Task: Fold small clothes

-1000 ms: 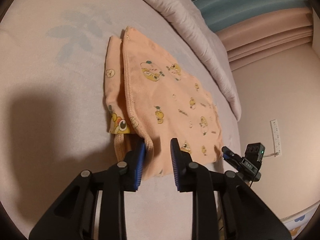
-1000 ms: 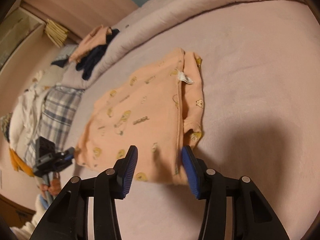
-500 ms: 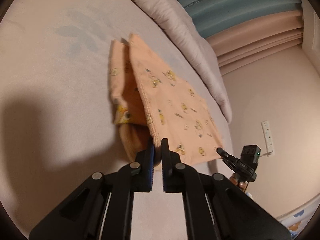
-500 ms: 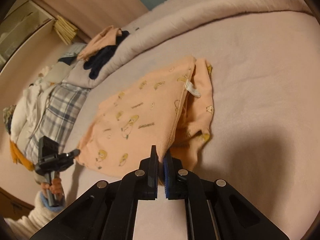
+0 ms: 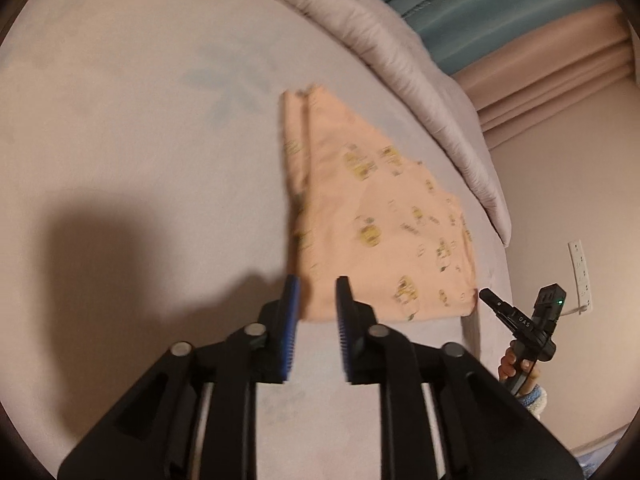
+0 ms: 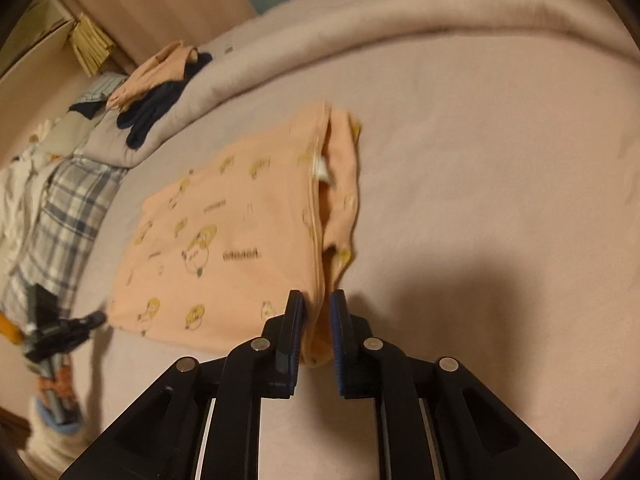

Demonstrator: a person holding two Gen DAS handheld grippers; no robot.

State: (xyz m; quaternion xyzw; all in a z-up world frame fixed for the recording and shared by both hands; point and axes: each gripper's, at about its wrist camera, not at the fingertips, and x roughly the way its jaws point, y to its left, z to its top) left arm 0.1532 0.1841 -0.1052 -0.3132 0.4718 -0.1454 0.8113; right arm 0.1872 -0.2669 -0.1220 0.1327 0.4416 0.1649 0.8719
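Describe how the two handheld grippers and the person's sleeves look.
Both the left gripper and right gripper have matte black angular linkage arms with silver round pivot pins and blue ribbed pads. Seen from outside, the right one carries a black module marked "DAS" with a green light. The cuff looks blue and fuzzy.

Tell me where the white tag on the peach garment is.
In the right wrist view the white tag sits on the peach garment at its folded right edge, toward the far end, well beyond the right gripper.

Dim warm light (motion-blurred, fisheye-warped edges)
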